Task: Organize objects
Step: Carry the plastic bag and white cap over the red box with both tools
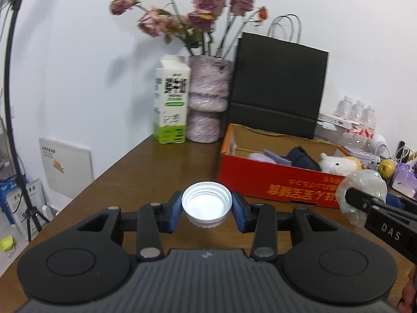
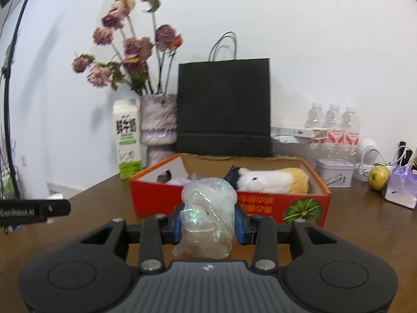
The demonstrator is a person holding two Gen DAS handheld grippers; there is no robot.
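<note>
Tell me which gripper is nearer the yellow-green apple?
Right. The right gripper, holding a plastic-wrapped bundle, sits closer to the apple; the left gripper, holding a white cap, is farther left.

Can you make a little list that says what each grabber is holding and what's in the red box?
left gripper: shut on white bottle cap, open side up
right gripper: shut on crinkly clear plastic bag
red cardboard box: plush toy, dark and purple soft items
behind box: black paper bag, milk carton, vase of dried roses
surface: brown wooden table
</note>
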